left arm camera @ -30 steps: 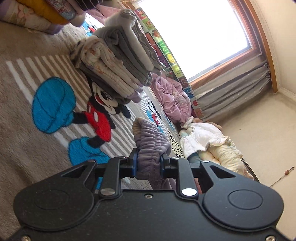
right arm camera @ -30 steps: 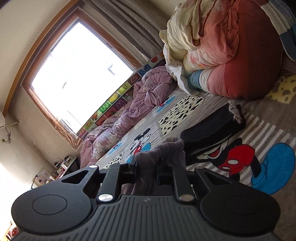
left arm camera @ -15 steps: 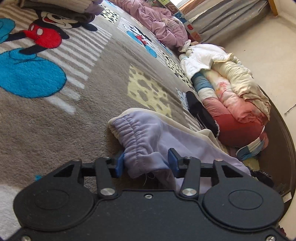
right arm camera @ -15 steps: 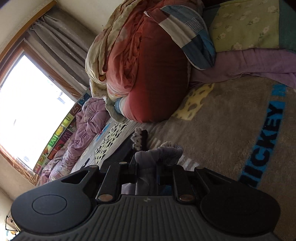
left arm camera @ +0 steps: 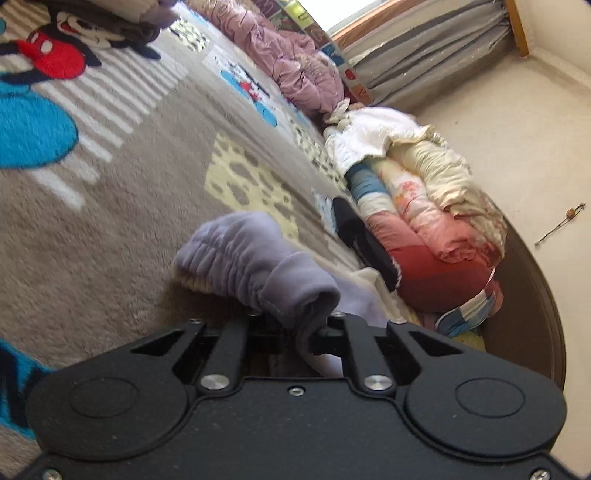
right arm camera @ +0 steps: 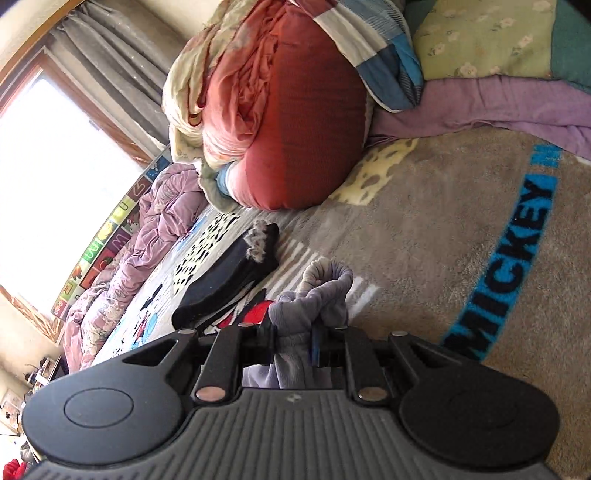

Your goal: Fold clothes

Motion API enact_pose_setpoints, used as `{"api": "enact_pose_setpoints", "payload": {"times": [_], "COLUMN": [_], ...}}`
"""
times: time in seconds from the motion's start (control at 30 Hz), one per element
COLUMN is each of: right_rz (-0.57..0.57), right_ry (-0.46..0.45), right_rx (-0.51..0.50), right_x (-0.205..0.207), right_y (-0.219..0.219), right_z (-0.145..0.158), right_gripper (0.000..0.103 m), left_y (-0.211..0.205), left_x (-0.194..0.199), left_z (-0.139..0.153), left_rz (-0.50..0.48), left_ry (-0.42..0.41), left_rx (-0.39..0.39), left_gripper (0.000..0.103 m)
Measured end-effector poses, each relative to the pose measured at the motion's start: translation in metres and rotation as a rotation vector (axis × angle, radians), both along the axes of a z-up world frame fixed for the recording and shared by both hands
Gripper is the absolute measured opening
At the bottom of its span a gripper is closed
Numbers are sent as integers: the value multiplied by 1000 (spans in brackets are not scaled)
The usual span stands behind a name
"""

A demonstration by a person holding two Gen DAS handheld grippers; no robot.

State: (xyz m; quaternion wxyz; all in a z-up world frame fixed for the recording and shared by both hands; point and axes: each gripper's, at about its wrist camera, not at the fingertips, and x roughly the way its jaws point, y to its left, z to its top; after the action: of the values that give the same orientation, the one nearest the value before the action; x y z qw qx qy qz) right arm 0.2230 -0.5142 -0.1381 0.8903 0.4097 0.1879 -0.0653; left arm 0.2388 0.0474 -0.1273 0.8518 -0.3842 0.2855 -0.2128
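Left gripper (left arm camera: 297, 330) fingers pinched tight on a bunched fold of the lavender fleece garment (left arm camera: 255, 266); elastic ruched waistband edge sticks up just past the jaws, cream lining showing underneath; rest of the cloth trails right of the gripper, low over the carpet (left arm camera: 122, 206). Right gripper (right arm camera: 293, 338) jaws likewise clamped on the same lavender garment (right arm camera: 314, 295), a rolled hem curling up above the fingers; fabric hangs down between them into the gripper body. Carpet is grey-brown with cartoon mouse figures, white stripes, blue "MICKEY" lettering (right arm camera: 506, 266). Black folded item with furry trim (right arm camera: 232, 273) lies on the carpet just beyond the right gripper; same black piece (left arm camera: 364, 243) is visible from the left view. Behind it a rolled red and pink quilt bundle (right arm camera: 291, 122); purple blanket (right arm camera: 480, 107) beside it; crumpled pink duvet (right arm camera: 147, 236) along the window (right arm camera: 55, 166). Stack of folded clothes (left arm camera: 110, 18) at top left of left view, partly cut off.
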Motion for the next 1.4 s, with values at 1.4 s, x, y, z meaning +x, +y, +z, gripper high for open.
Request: {"api": "enact_pose_setpoints", "payload": {"times": [1.4], "right_rz": [335], "right_ry": [136], "right_rx": [-304], "right_x": [-13], "right_y": [146], "right_z": [7], "right_gripper": [47], "left_y": [238], "left_x": [-34], "left_z": [20], "left_rz": [358], "left_ry": [111], "left_rx": [215], "left_gripper": [43]}}
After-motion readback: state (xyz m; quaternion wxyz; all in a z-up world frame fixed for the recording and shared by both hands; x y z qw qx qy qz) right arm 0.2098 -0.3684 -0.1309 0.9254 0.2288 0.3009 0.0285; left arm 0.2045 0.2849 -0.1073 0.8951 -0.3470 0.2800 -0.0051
